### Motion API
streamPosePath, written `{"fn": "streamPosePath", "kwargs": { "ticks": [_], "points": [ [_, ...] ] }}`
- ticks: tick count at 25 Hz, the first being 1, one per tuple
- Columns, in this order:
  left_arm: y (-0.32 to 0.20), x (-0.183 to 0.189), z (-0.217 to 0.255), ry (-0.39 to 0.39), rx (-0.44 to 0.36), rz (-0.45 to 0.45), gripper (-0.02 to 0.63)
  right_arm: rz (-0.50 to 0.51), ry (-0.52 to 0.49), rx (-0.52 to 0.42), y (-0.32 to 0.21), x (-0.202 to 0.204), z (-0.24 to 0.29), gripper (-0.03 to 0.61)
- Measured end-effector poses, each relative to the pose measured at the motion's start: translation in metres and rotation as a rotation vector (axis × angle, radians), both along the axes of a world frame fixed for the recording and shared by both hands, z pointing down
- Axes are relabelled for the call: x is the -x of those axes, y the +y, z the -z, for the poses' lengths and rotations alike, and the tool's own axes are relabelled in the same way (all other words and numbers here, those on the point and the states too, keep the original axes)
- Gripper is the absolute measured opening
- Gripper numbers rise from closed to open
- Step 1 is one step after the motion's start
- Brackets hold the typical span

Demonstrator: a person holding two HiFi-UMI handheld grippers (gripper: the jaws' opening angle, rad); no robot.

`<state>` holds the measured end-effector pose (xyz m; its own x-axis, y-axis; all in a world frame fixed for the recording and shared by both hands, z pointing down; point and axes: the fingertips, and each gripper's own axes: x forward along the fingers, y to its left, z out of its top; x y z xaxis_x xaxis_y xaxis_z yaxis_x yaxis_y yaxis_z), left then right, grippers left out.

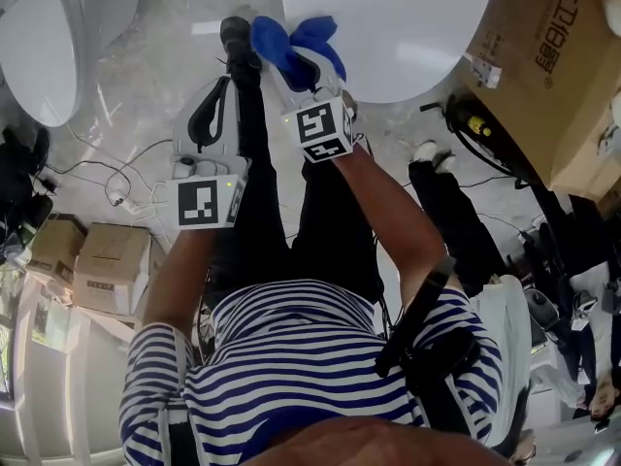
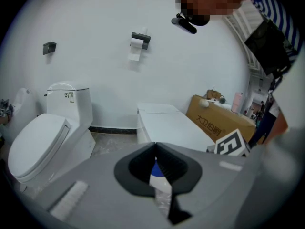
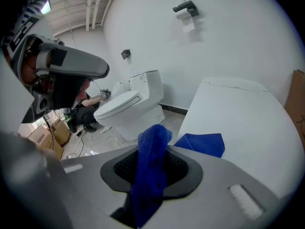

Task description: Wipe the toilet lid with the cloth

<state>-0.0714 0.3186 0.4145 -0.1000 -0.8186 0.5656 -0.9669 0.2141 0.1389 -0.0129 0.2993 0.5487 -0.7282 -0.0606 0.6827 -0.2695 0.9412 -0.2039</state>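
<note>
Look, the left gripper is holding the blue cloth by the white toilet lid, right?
No. It's the right gripper holding the blue cloth by the white toilet lid; the right gripper view shows the cloth pinched between its jaws.

Brown cardboard box (image 1: 548,76), black Chinese print "大卫伯爵" on its face, no other print on it legible, small label (image 2: 70,96) on white toilet tank (image 2: 82,112), characters too small to read
</note>
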Motion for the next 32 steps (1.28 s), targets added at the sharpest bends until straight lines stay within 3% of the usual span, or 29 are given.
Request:
{"fn": "streamPosePath", "kwargs": {
  "ticks": [6, 10, 21, 32],
  "points": [
    [-0.008, 0.007, 0.011, -0.016, 0.007, -0.014, 0.002, 0.007, -0.015, -0.006, -0.008, 0.01, 0.011, 0.114],
    [-0.031, 0.001, 0.034, -0.017, -0.016, -0.042, 0.002, -0.035, -0.041, -0.036, -0.034, 0.001, 0.05, 0.114],
    [-0.123, -0.058, 0.175, -0.033, -0.177, -0.191, 0.002, -0.28, -0.115, -0.172, -0.134, -0.089, 0.236, 0.115],
    [-0.158, -0.132, 0.347, -0.081, -0.339, -0.318, 0.002, -0.518, -0.26, -0.289, -0.162, -0.195, 0.443, 0.115]
  ]
}}
